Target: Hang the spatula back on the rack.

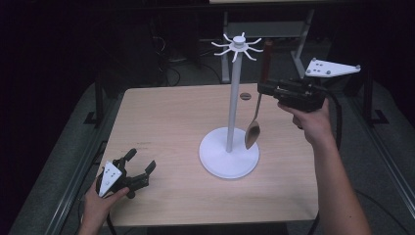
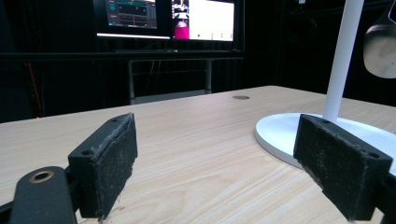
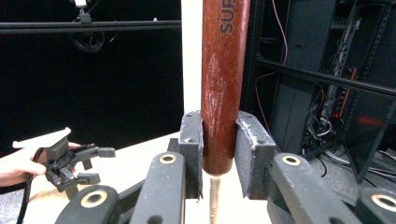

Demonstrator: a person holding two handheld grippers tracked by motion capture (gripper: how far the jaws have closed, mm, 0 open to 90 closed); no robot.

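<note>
We hold a spoon [image 1: 257, 105] by its red handle, pinched in the right gripper [image 1: 266, 88] just beside the white rack [image 1: 234, 93], bowl hanging below the jaws. The handle top sits above the gripper, near the rack's hooks [image 1: 237, 46]; it may knock the rack or slip through the pads. Our left gripper [image 1: 139, 169] rests spread and empty on the bench [image 1: 171, 117].

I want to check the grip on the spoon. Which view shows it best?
The right gripper view: both pads clamp the spoon's red handle. The high view shows the whole spoon hanging beside the white stand; the left gripper view shows part of its bowl.
</note>
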